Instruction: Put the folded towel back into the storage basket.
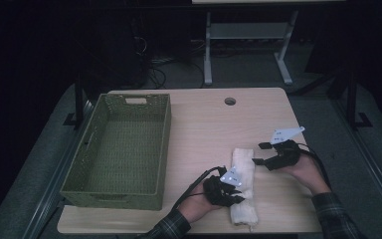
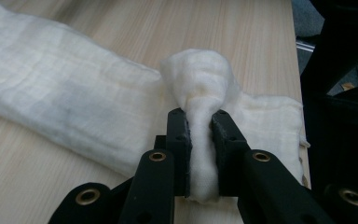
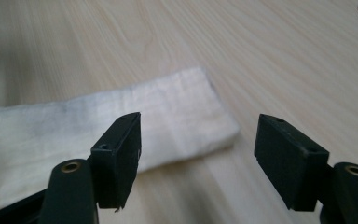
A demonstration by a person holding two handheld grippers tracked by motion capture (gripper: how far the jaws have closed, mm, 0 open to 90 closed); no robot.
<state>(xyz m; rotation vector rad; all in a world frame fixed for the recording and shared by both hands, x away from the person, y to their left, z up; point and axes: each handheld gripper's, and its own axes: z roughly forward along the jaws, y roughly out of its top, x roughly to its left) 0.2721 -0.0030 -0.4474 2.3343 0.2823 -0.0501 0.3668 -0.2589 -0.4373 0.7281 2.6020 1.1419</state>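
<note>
Left hand-held gripper (image 2: 200,122) pinches a bunch of the folded towel (image 1: 242,181) near its close end. Right hand-held gripper (image 3: 198,156) spread, just beside the towel's far end. Towel's long axis runs away from the person.

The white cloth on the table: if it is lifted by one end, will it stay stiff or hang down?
The white cloth will probably sag: it bunches into a soft bulge where the left hand-held gripper pinches it. It looks light and thin, so it should lift easily. Its folds may come open, since nothing visibly holds them together.

Green woven basket (image 1: 124,149) on wooden table (image 1: 199,124), perhaps cables on floor behind.
</note>
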